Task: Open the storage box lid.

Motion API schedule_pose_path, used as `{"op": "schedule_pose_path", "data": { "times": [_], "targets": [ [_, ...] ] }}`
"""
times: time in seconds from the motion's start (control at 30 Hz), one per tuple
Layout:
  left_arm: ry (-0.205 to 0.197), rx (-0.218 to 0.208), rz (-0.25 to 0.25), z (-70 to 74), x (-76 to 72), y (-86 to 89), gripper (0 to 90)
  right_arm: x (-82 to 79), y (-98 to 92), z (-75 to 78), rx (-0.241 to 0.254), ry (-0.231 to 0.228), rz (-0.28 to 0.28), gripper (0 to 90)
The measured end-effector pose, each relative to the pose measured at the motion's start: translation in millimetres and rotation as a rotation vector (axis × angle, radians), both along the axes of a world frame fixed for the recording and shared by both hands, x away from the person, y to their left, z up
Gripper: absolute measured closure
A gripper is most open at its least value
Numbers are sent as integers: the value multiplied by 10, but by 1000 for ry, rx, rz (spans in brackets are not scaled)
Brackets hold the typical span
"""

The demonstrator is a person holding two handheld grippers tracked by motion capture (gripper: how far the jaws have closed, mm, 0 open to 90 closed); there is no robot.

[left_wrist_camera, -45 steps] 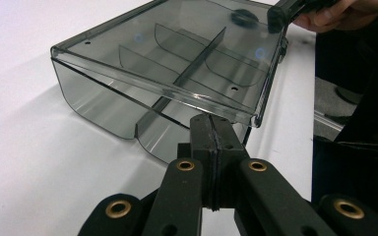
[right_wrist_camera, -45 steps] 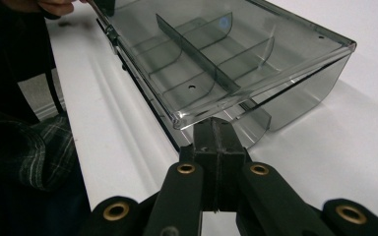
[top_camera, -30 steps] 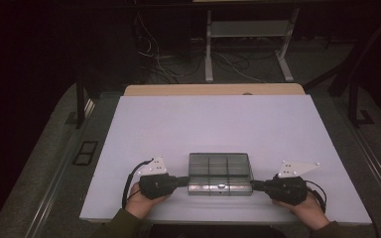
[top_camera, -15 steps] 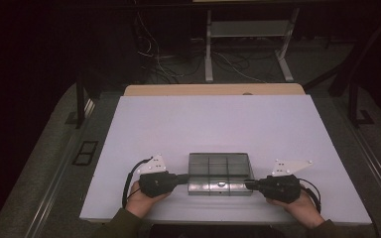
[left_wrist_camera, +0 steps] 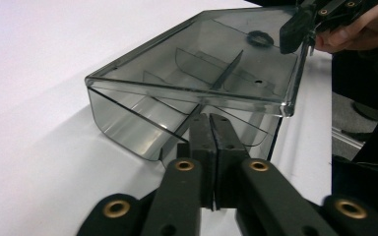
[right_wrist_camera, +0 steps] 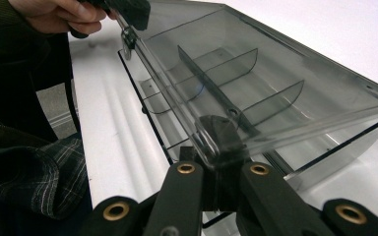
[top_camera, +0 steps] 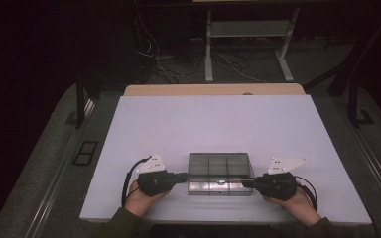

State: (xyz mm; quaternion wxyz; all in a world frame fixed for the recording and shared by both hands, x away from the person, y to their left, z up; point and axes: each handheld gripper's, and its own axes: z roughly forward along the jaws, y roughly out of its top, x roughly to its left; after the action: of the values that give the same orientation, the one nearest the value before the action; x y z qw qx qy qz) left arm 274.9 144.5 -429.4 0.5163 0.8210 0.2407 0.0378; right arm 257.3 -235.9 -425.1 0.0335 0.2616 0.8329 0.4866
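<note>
L gripper (top_camera: pixel 181 176): jaws pressed together, tips against the left end of the clear plastic box (top_camera: pixel 220 172), nothing between them. Box sits near the front edge of the white table (top_camera: pixel 218 119), lid down, dividers inside. R gripper (top_camera: pixel 248 183): jaws closed together at the box's right front corner.

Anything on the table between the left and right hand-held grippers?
Just the clear divided box, seen in the high view. The left hand-held gripper and right hand-held gripper sit shut at its opposite ends.
</note>
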Motion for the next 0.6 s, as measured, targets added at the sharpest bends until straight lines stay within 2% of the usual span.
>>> {"op": "schedule_pose_path", "data": {
  "times": [0.23,0.37,0.6],
  "targets": [
    [-18,9,18,-4,25,49,824,0,1,26,4,-1,-3,890],
    [-39,13,26,-26,56,57,739,5,1,38,4,-4,-2,890],
    [-46,15,45,-55,124,73,573,37,5,95,13,-24,-7,890]
  ]
}}
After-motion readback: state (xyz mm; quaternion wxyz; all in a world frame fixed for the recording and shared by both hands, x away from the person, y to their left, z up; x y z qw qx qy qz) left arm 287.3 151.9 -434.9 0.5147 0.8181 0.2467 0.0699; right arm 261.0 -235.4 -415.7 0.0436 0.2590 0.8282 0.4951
